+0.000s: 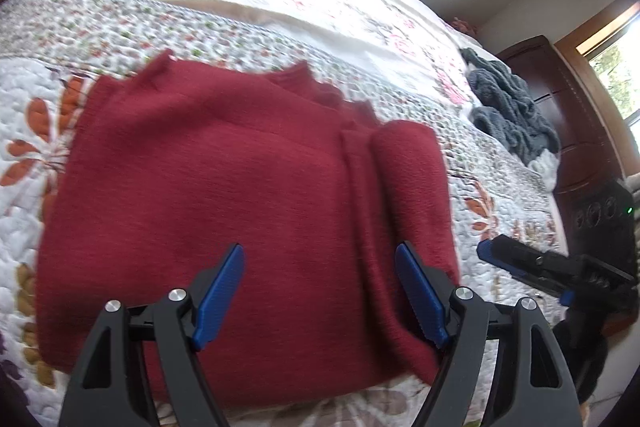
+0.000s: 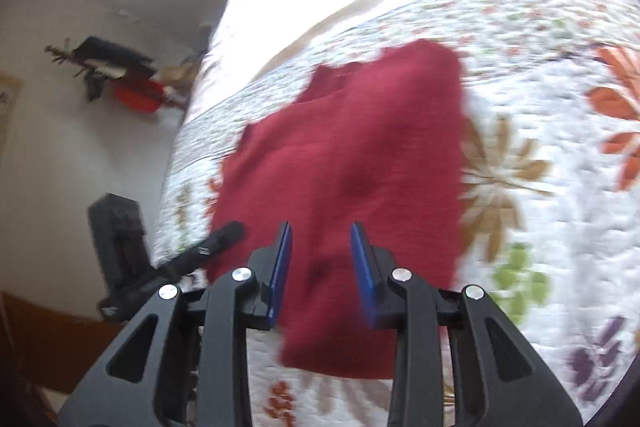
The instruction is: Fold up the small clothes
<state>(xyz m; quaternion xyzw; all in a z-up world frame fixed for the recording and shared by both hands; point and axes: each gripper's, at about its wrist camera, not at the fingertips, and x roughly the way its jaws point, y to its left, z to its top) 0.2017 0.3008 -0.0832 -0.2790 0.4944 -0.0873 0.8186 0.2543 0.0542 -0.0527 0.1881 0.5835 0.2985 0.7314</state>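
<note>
The left tongs are wide open, with the two blue pads far apart and nothing between them. The right tongs are open too, but less wide, and hold nothing. In the left view, the right tongs show from the side, low at the right edge, pointing left.

The sweater was a plain dark red, with no print on it. The quilt under it was white, stitched in a pebbled pattern, with large orange, tan, green and purple flowers, and a band of small red and green sprigs edged in blue-grey. Farther up, the quilt showed pink blossoms on cream. The crumpled cloth at the bed's edge was slate blue. Both hand-held grippers were black with blue ribbed pads.
</note>
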